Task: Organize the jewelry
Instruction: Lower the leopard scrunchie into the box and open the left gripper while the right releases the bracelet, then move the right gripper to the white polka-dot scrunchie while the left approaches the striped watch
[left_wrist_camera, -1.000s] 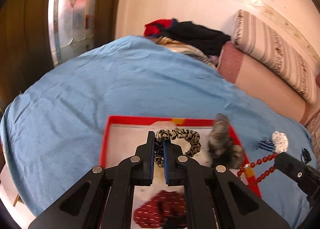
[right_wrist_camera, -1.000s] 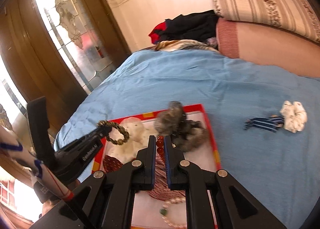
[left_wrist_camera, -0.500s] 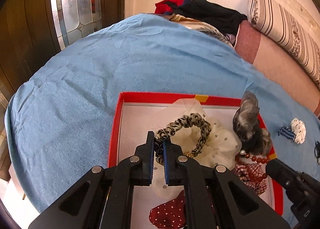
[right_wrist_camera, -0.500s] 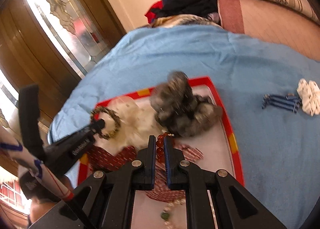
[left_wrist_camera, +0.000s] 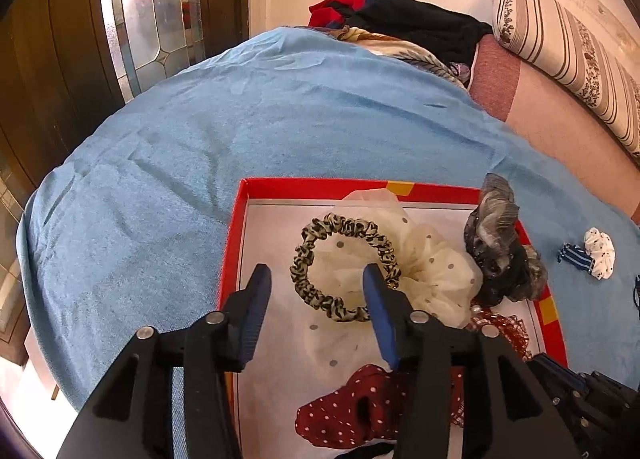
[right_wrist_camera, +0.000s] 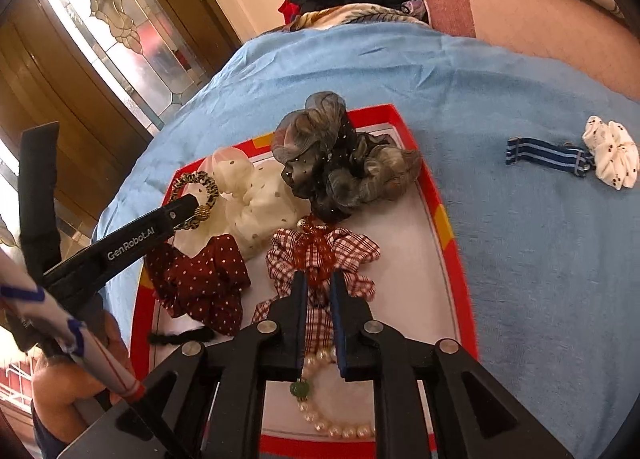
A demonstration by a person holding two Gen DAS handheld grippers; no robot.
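Blue bedspread point(left_wrist_camera: 280, 131) carries red-rimmed tray point(left_wrist_camera: 236, 227). In tray: cream scrunchie point(left_wrist_camera: 436, 267), leopard scrunchie point(left_wrist_camera: 344, 227) lying on it. Left gripper point(left_wrist_camera: 316, 295) jaws just opened, apart, scrunchie released. Right gripper point(right_wrist_camera: 319, 291) narrow, red bead string point(right_wrist_camera: 316, 255) between its jaws; grip unclear.

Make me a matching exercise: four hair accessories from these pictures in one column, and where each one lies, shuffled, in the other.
1. leopard scrunchie
2. grey scrunchie
3. pearl strand
4. white spotted scrunchie

A. on the blue cover, outside the box
B. on the cream scrunchie
C. against the box's far right corner
D. at the box's near edge

Pairs: 1-B, 2-C, 3-D, 4-A
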